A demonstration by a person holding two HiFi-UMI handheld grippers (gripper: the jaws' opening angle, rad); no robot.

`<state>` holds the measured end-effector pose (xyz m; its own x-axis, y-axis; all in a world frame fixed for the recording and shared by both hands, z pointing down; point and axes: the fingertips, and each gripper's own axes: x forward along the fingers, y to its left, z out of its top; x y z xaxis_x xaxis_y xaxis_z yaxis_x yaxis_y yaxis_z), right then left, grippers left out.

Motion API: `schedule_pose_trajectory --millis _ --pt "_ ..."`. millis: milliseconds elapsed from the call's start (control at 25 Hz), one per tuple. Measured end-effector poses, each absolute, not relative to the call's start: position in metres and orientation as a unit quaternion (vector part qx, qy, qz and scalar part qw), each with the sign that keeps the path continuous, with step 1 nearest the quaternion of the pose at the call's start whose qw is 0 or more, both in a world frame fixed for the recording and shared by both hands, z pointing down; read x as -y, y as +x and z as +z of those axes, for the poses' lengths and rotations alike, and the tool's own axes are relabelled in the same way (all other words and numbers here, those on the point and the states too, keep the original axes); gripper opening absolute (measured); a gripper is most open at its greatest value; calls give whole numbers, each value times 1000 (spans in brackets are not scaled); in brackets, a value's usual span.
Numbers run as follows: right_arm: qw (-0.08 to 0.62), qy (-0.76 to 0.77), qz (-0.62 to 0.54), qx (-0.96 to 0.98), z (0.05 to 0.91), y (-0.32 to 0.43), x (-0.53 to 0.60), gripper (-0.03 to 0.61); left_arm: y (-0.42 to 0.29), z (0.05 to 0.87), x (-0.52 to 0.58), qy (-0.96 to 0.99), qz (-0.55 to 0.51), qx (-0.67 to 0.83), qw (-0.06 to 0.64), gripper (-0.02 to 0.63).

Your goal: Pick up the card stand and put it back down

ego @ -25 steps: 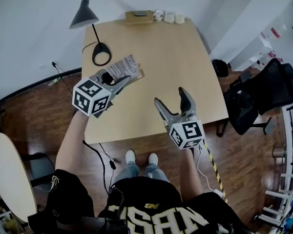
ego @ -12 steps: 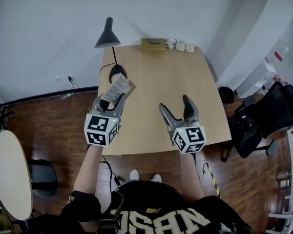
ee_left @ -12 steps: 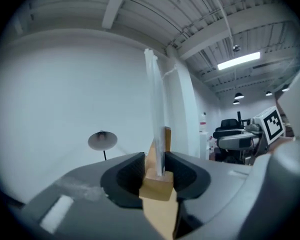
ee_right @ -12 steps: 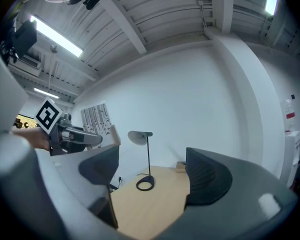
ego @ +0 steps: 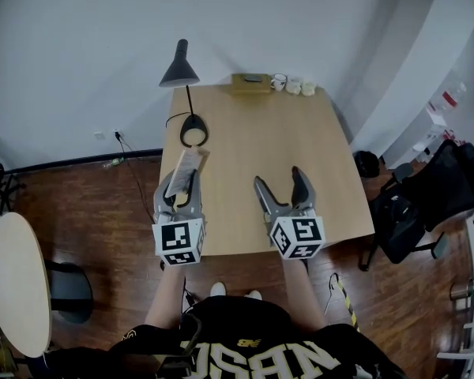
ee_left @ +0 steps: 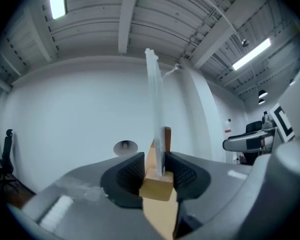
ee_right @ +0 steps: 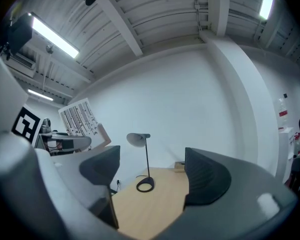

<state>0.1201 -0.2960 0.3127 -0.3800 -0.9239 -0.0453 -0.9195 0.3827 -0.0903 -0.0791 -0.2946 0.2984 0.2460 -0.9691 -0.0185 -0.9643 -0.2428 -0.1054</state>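
The card stand (ego: 183, 172) is a small wooden block with a clear upright sheet holding a printed card. My left gripper (ego: 179, 188) is shut on its wooden base (ee_left: 157, 185) and holds it in the air above the table's left front edge. In the left gripper view the clear sheet (ee_left: 154, 109) rises edge-on between the pads. From the right gripper view the printed card (ee_right: 79, 118) shows at the left. My right gripper (ego: 281, 186) hangs open over the table's front part, with nothing between its fingers.
The wooden table (ego: 261, 148) carries a black desk lamp (ego: 186, 93) at its back left, a wooden box (ego: 250, 83) and small white cups (ego: 294, 85) along the far edge. A black office chair (ego: 434, 196) stands at the right, a round white table (ego: 16, 283) at the left.
My left gripper has swung the card stand from lying across toward the right to pointing straight ahead, and it has come up and nearer to me. The right gripper rose a little.
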Motion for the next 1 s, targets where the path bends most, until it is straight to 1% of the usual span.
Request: schedule_pose_trajectory --millis 400,1000 --pt "45 -558 -31 -828 319 126 282 399 -85 312 277 -787 -19 -616 18 133" --pt "30 -539 -34 -841 326 109 278 393 -97 330 268 -793 -32 -609 -7 134"
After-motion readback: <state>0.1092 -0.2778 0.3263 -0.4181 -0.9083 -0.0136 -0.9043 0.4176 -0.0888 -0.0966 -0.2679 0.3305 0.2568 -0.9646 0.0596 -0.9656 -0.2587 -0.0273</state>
